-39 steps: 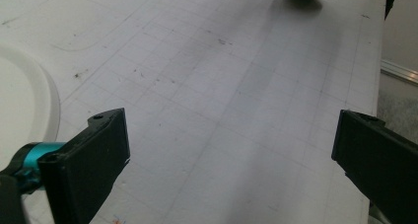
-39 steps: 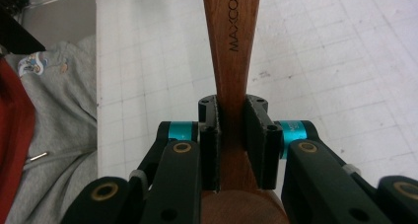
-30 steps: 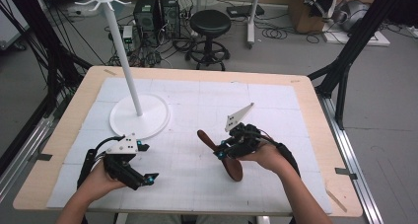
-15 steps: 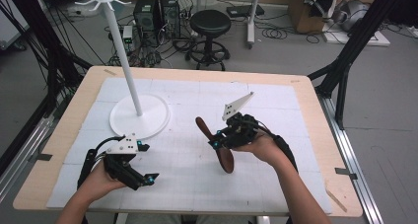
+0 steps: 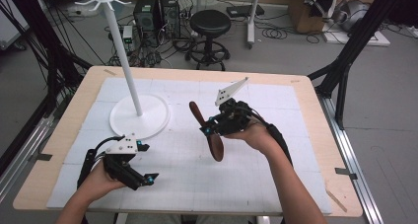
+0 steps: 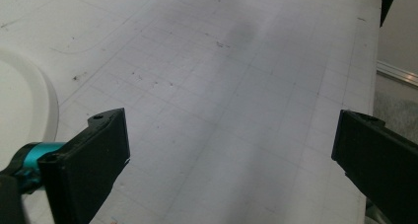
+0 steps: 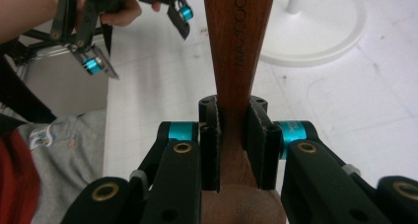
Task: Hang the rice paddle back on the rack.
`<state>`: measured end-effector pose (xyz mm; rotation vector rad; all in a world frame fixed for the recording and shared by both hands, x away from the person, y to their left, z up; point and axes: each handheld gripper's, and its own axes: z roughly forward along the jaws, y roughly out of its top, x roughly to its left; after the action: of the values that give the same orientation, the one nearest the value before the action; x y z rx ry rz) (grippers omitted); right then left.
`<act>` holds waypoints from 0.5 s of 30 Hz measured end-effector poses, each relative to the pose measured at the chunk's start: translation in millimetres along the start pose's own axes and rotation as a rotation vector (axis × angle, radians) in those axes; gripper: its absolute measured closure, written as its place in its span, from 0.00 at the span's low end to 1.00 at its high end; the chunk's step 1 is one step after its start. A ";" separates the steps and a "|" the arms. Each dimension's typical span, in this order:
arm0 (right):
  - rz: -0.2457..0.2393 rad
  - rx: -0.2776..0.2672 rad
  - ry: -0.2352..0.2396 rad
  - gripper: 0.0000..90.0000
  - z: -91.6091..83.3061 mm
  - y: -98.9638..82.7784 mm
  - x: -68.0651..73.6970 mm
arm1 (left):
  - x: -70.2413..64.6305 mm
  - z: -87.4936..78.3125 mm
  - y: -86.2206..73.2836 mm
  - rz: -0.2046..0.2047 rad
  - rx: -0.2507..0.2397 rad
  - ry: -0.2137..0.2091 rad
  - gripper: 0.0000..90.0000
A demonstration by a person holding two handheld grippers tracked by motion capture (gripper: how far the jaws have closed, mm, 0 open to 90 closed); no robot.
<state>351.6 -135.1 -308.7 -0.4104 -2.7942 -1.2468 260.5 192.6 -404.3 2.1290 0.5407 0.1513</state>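
A wooden table (image 5: 315,135) with a light plywood rim is seen from the high view, and most of its top is covered by a white gridded mat (image 5: 276,184). On the mat, towards the far left, the round white base (image 5: 153,116) of a stand is set flat, with a thin white pole (image 5: 124,61) rising upright from it. Small strips, possibly tape, are seen on the bare rim at the near right corner (image 5: 336,200). Faint marks are visible on the mat in the left gripper view.
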 end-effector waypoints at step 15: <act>-0.037 -0.038 -0.014 0.87 -1.8 37.6 -7.9 | 0.3 -0.8 0.1 0.003 -0.001 -0.004 0.02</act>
<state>369.0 -114.2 -281.6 -0.3724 -2.8064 -1.3112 260.5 193.3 -403.7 2.1287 0.5354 0.1488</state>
